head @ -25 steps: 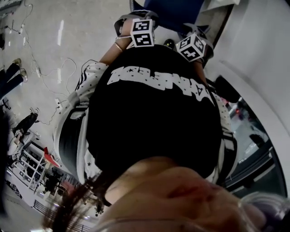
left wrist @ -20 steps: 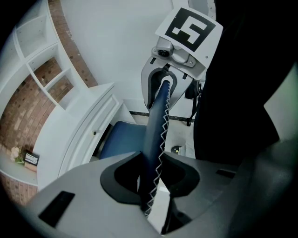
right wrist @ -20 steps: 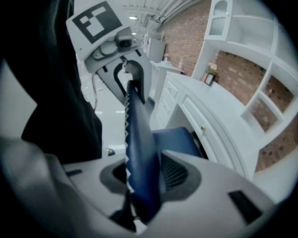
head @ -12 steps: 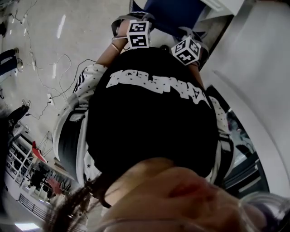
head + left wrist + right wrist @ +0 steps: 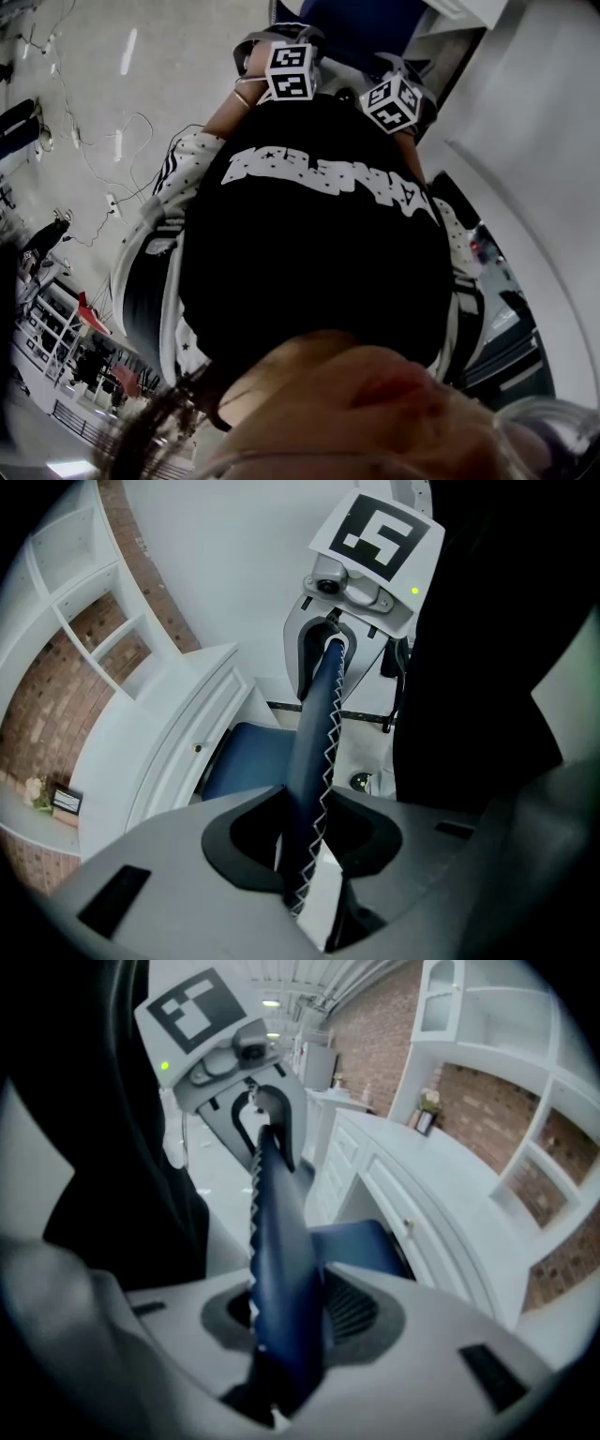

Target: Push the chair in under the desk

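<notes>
L gripper [image 5: 305,841] and R gripper [image 5: 286,1321] each pinch the top edge of the blue padded chair back [image 5: 314,714] w/ white zigzag stitching, jaws narrowed onto it (one per end, prob. to keep the push square). Its blue seat [image 5: 239,757], at 10 o'clock from the L jaws, seems partly under the white panelled desk [image 5: 178,714] at 9 to 11 o'clock.

1. One blue chair [image 5: 314,733].
2. One white desk [image 5: 178,714].
3. Two grippers: the left gripper [image 5: 305,846] and the right gripper [image 5: 286,1326].
4. Two marker cubes: the left cube [image 5: 291,70] and the right cube [image 5: 394,101].
5. One person [image 5: 319,272].
</notes>
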Available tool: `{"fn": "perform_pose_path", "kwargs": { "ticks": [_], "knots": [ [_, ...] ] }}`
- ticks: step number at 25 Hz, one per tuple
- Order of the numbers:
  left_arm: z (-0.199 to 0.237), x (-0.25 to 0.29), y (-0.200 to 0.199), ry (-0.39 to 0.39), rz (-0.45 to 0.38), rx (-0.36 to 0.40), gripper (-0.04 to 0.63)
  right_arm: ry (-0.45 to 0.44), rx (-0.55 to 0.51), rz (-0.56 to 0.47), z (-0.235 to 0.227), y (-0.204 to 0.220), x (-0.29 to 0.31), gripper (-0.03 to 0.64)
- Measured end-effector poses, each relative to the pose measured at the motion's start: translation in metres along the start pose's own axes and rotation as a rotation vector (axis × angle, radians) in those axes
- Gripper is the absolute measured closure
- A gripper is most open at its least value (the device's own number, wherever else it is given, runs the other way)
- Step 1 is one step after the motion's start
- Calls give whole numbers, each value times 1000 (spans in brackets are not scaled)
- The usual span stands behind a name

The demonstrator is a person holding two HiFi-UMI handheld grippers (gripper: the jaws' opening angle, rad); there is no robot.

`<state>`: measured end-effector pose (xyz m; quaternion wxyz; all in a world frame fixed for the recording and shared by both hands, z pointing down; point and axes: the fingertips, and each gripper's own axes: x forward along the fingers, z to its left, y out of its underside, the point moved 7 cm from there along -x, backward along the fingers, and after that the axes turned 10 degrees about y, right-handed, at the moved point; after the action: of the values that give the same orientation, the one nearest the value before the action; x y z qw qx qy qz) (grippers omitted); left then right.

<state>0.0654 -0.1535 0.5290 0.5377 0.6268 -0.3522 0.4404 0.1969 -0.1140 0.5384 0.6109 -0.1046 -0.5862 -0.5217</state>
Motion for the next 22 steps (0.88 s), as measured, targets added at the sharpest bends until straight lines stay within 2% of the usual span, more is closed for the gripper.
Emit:
{"fn": "perform_pose_path", "kwargs": {
  "ticks": [5, 10, 22],
  "knots": [
    [9, 11, -8, 14, -2, 2, 465, 25, 30, 21, -11, 9, 7, 466],
    [31, 15, 7, 22, 2, 4, 465, 23, 34, 24, -20, -4, 27, 465],
    [40, 12, -7, 17, -11, 30, 465, 55, 55, 39, -33, -1, 20, 465]
  ]
}}
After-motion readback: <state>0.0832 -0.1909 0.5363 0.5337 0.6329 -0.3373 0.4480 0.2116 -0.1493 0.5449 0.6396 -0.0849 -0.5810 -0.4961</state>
